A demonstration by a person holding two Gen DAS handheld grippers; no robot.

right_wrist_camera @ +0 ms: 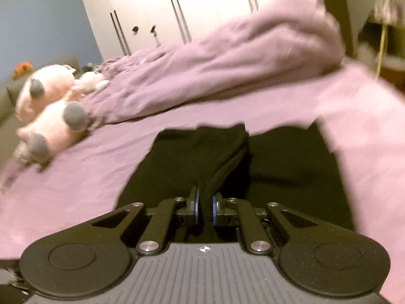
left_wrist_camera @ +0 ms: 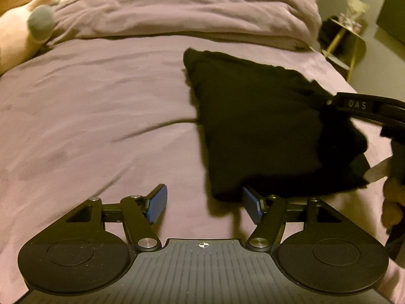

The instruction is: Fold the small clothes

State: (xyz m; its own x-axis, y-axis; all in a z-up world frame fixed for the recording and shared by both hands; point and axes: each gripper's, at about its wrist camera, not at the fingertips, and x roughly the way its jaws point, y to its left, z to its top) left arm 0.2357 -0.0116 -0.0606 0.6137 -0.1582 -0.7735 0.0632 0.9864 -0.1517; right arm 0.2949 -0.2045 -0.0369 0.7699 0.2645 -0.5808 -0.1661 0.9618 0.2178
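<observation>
A black garment [left_wrist_camera: 265,126] lies on the purple bed sheet, its right side lifted off the bed. In the left wrist view my left gripper [left_wrist_camera: 205,205] is open with its blue pads [left_wrist_camera: 158,202] wide apart; the garment's near corner reaches down beside the right pad, and nothing is gripped. My right gripper [right_wrist_camera: 205,209] is shut on a bunched fold of the black garment [right_wrist_camera: 222,152], which rises in a ridge from its blue pads. The right gripper's body enters the left wrist view at the right edge, at the garment's raised side.
A crumpled purple duvet [left_wrist_camera: 189,7] is heaped across the far side of the bed. Pink plush toys [right_wrist_camera: 50,106] lie at the far left. A small yellow side table [left_wrist_camera: 346,40] stands off the bed's right edge. White wardrobe doors [right_wrist_camera: 202,5] stand behind the bed.
</observation>
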